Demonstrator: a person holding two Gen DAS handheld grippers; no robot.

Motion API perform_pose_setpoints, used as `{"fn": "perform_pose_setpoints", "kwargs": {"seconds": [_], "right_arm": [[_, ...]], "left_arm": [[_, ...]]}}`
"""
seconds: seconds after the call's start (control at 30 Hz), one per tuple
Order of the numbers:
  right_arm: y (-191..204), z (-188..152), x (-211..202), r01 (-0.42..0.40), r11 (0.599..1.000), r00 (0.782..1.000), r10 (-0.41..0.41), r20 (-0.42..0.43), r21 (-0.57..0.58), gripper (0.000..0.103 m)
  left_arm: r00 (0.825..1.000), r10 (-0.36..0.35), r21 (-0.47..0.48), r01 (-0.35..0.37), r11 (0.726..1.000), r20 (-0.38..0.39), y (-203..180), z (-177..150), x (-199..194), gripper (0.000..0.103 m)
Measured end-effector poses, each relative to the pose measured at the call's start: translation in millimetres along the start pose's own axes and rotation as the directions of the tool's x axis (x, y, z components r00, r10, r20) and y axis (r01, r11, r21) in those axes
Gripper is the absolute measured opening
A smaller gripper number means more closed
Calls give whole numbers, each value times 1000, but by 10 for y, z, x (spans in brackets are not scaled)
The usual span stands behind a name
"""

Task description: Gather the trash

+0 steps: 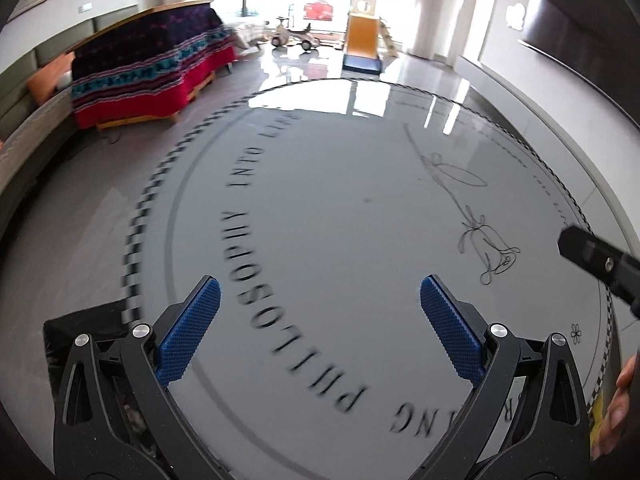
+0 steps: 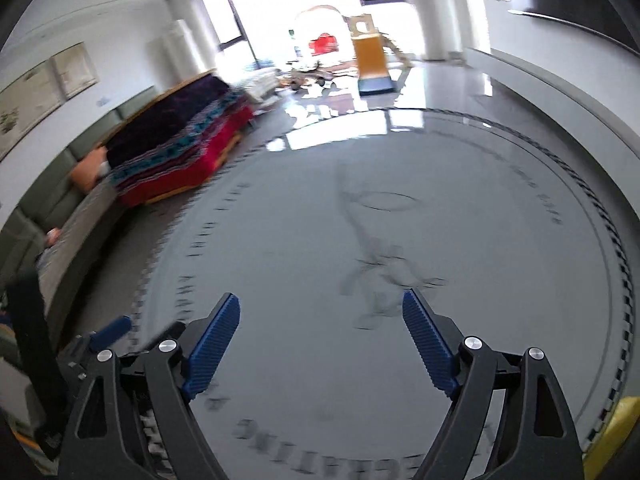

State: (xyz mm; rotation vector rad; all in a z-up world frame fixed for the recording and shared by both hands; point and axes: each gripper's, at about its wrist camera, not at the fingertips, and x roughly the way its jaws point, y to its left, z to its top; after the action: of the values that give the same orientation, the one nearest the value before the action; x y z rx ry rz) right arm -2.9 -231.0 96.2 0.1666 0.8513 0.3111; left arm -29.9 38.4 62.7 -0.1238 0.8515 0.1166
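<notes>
Both tools: left tool (image 1: 320, 312) and right tool (image 2: 320, 332) gape, empty
Counter (image 1: 340, 208): no trash visible
Progress: collection seemingly done

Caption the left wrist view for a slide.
Left gripper open and empty above a round grey printed table; striped blanket behind.

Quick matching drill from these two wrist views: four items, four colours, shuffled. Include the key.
Column 1:
1. round table
2. finger pads of the left gripper
3. slide
4. lower part of the blanket

Column 2:
A. blue
B. red
C. grey with black lettering
D. orange-yellow

Pairs: 1-C, 2-A, 3-D, 4-B
</notes>
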Motion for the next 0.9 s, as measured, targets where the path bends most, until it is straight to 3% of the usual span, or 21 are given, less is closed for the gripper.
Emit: {"fn": "perform_pose_setpoints", "kwargs": {"seconds": [0.33,0.7,0.9], "right_arm": [[-585,-214,298,179,983,983,-180,-21,-45,84],[-641,-302,665,177,981,979,-184,-86,-84,84],[-608,-319,751,201,972,974,-212,-80,-125,90]], "left_arm": [[999,13,91,-10,996,-30,-435,5,454,97],[996,25,102,-16,995,-85,-508,-88,744,97],[994,25,99,-15,995,-102,-504,-107,778,97]]}}
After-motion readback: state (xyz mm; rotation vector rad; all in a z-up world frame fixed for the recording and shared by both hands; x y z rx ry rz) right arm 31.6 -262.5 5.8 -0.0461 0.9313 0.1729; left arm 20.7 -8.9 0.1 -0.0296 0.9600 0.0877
